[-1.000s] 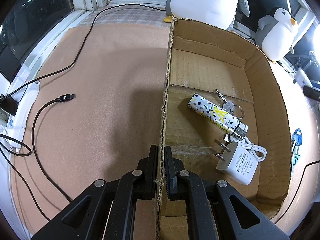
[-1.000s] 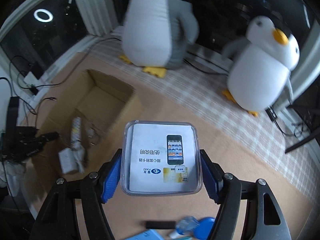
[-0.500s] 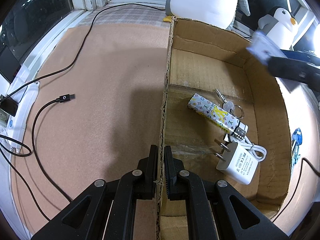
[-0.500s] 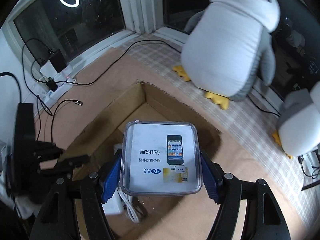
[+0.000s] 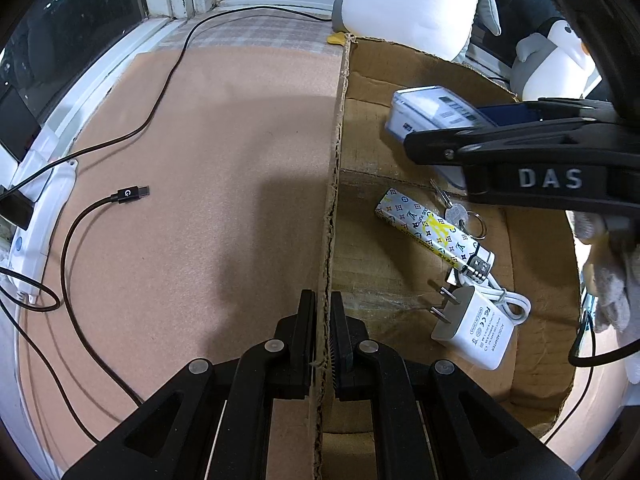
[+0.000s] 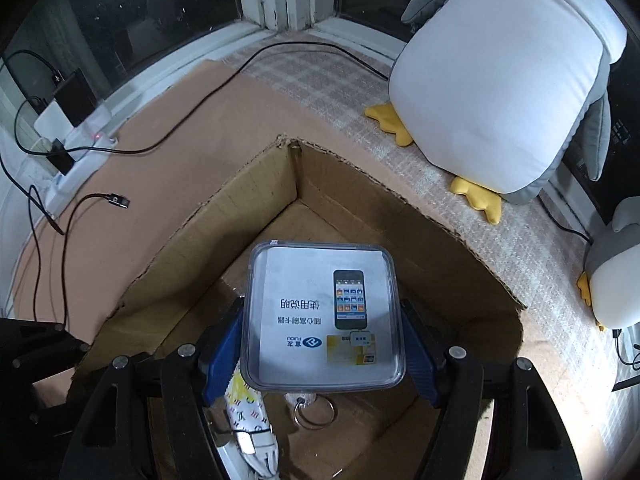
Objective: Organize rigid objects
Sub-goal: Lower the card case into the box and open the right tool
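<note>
Left wrist view: left gripper [image 5: 323, 332] is clamped tight on the near part of the box [image 5: 532, 264] left wall, steadying it. Inside the box, toward the near right corner, lie a patterned case [image 5: 424, 230], keys [image 5: 460, 214] and a charger [image 5: 476, 330] with its white cable [image 5: 508, 300]. The right gripper [image 5: 436, 142] comes in over the right wall, carrying the clear case [image 5: 430, 110] above the far half of the floor, not yet touching it. A black cable [image 5: 100, 204] lies on the mat [image 5: 208, 184], well apart.

Risk here: if the clamp slips or tugs, the thin wall bends and the box shifts under the drop.

Right wrist view: right gripper [image 6: 323, 344] has both blue pads pressed on the clear case [image 6: 323, 316], held flat and level over the box [image 6: 256, 196] interior. Directly below show the patterned case [image 6: 246, 404] and key ring [image 6: 314, 412]; a penguin [image 6: 504, 80] sits past the far wall.

Risks, as I judge them: released from this height, the case lands on the keys or patterned case, tips, or clatters and scratches. Lowered straight down, the fingers could hit those items or the wall. The free far floor looks the safer spot.
</note>
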`<state>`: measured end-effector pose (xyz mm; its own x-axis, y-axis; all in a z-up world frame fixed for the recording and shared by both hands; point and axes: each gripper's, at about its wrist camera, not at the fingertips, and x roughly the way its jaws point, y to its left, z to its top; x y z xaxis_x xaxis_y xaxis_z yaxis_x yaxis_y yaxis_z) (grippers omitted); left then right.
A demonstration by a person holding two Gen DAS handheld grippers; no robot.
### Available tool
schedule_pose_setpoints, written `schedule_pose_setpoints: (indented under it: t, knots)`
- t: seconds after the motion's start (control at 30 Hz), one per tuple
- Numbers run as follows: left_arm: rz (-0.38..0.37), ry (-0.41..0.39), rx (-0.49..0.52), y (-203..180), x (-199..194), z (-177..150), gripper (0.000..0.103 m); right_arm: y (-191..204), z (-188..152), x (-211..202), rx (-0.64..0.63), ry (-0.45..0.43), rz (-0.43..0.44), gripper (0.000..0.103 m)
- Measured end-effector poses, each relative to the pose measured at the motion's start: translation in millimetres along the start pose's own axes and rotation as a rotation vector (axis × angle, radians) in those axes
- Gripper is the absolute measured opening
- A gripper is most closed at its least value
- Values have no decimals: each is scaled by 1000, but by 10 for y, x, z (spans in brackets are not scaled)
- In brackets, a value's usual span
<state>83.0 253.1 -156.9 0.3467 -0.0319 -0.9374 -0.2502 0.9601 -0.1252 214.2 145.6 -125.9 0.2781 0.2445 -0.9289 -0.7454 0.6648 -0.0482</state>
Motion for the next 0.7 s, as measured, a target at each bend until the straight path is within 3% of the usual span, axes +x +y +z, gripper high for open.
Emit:
schedule_pose_setpoints:
  t: [0.33,0.7]
  knots:
    - [6,-1,5,9,12,21,6,-74,-37,-163,34,-30,58,69]
    - [16,-1,11,3,16,25,6,-399,-381,-1031,127,-130,132,69]
